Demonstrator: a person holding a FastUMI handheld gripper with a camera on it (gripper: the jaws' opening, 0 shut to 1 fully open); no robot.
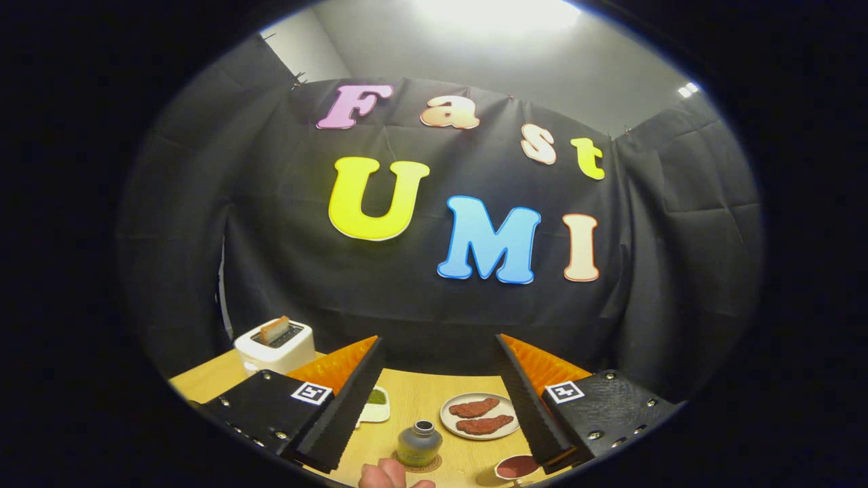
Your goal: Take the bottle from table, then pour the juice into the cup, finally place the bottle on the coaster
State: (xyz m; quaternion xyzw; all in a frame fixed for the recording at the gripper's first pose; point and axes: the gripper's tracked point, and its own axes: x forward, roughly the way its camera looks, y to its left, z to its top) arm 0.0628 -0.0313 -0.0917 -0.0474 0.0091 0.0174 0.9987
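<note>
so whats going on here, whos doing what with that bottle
A person is holding the hand-held gripper above a light wooden table, its two fingers spread open and gripping nothing. Below and between them, a small olive-green bottle with an open neck stands upright on a round brown coaster. A person's hand reaches in beside the bottle. A cup holding reddish liquid sits by the right finger. Beyond are a plate with two brown patties and a white toaster.

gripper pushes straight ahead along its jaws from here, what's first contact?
Probably nothing on the table. The gripper, jaws open and empty, points over the bottle and plate toward the booth's black cloth wall. Depth is unclear.
</note>
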